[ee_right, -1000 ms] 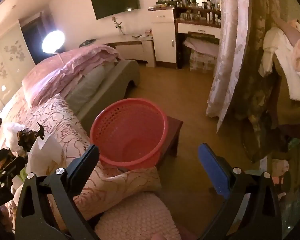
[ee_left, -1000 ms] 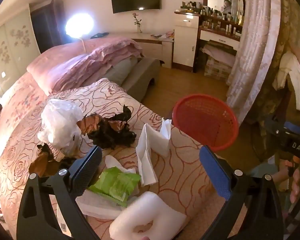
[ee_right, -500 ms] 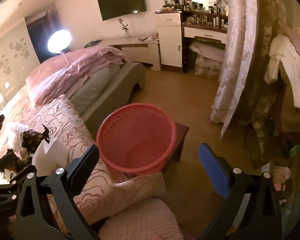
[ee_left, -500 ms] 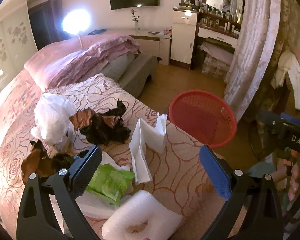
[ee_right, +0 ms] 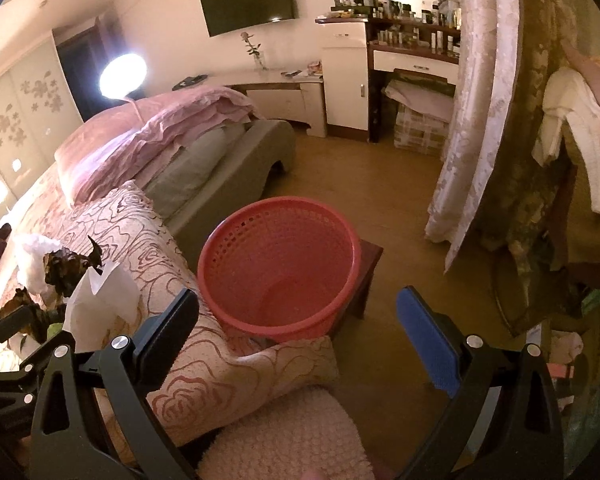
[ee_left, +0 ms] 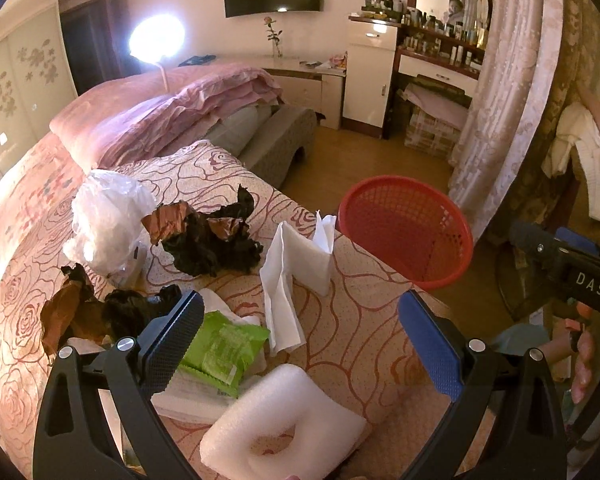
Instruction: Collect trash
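Trash lies on the rose-patterned bedspread: a white foam piece, a green wrapper, white tissue paper, black and brown crumpled wrappers and a white plastic bag. A red mesh basket stands off the bed's corner and also shows in the right wrist view, empty. My left gripper is open and empty above the foam and the green wrapper. My right gripper is open and empty, just in front of the basket.
The basket rests on a small dark wooden stool. A grey bench and folded pink bedding lie beyond. A curtain hangs at the right. A white dresser stands at the far wall across a wooden floor.
Both grippers have shifted slightly, so the trash and the basket sit a little differently in view. Both remain open and empty.
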Demonstrator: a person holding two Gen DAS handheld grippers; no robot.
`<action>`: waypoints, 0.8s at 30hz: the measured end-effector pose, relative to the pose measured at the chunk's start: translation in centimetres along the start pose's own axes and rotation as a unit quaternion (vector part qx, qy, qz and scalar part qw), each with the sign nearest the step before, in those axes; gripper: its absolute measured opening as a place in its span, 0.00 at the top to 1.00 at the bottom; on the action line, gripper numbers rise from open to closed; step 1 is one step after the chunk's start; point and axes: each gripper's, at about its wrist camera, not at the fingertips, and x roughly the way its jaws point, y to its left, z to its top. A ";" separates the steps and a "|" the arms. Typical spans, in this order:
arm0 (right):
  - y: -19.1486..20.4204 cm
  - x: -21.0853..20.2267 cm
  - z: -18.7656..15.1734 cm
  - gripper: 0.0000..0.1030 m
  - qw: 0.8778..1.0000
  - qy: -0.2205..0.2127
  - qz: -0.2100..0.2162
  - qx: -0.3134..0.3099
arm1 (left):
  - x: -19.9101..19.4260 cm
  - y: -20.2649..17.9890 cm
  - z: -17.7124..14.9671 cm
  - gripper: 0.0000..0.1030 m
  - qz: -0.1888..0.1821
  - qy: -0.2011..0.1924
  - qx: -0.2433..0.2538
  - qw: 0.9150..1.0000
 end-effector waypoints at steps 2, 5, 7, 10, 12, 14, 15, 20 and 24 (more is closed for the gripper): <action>-0.1 0.0 0.0 0.06 1.000 0.000 -0.001 0.001 | 0.0 0.0 -0.1 0.08 0.001 0.000 0.001 1.000; -0.4 0.1 -0.2 0.07 1.000 0.001 0.000 0.002 | 0.0 0.1 0.0 0.08 0.000 0.000 0.000 1.000; -0.5 0.1 -0.2 0.06 1.000 0.003 0.000 0.002 | 0.0 0.1 0.0 0.08 0.000 0.000 0.001 1.000; -0.5 0.1 -0.2 0.06 1.000 0.002 0.001 0.003 | 0.0 0.1 0.0 0.08 0.000 0.000 0.000 1.000; -0.4 0.1 -0.3 0.07 1.000 0.001 0.000 0.003 | 0.0 0.1 -0.1 0.08 0.000 0.000 0.000 1.000; -0.4 0.2 -0.3 0.06 1.000 0.002 -0.001 0.002 | 0.1 0.1 0.0 0.08 0.000 0.000 0.001 1.000; -0.4 0.3 -0.3 0.06 1.000 0.003 -0.002 0.003 | 0.1 0.1 -0.1 0.08 0.000 0.000 0.001 1.000; -0.6 0.6 -0.6 0.07 1.000 0.006 -0.003 0.006 | 0.1 0.2 0.0 0.08 0.000 -0.001 0.001 1.000; -0.7 0.7 -0.7 0.07 1.000 0.005 -0.002 0.008 | 0.1 0.2 0.0 0.08 0.000 0.000 0.001 1.000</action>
